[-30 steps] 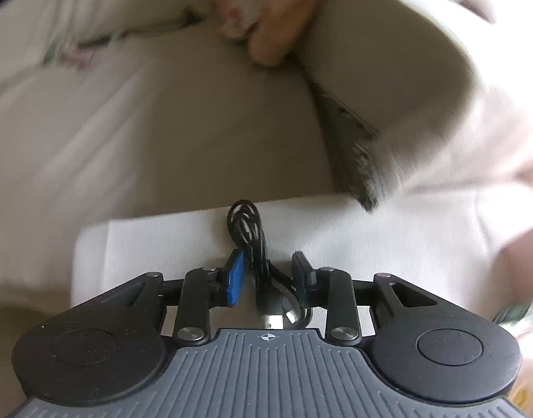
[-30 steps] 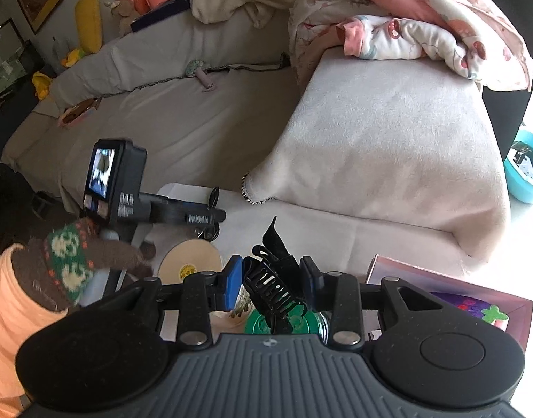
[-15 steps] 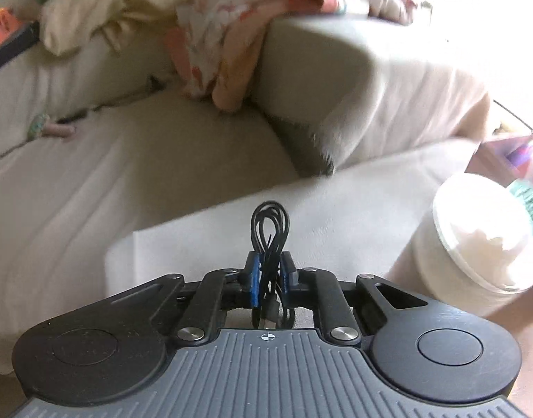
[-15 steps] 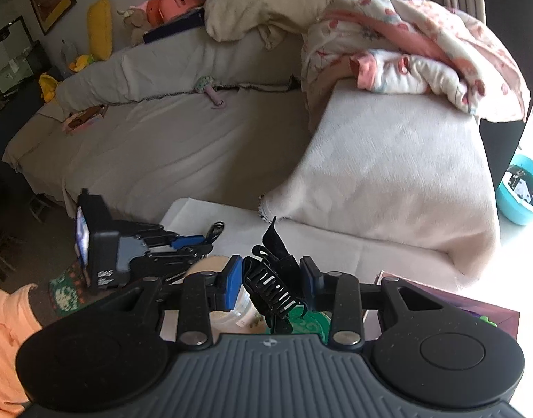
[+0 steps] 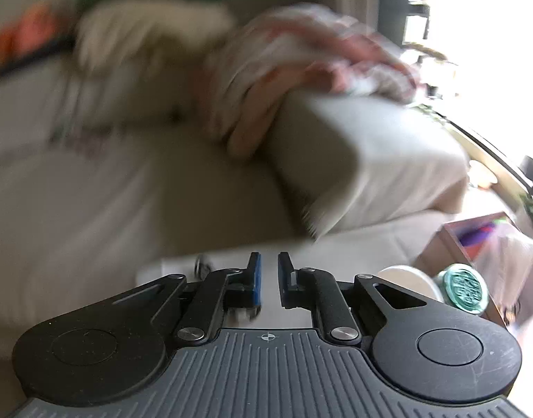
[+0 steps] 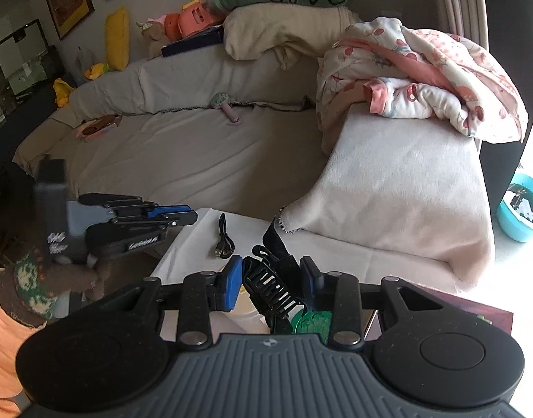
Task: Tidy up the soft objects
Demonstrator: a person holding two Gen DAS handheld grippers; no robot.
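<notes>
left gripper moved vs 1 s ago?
Yes. In the right wrist view, the left gripper has backed left to the white sheet's edge, away from the cable lying on it.

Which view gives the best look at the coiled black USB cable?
The right wrist view: the black USB cable lies sharp and unobstructed on the white sheet, plug visible. In the blurred left wrist view only a dark loop shows beside the left gripper's fingers.

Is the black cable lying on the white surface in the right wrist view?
Yes, the coiled black cable lies loose on the white surface, no gripper touching it.
</notes>
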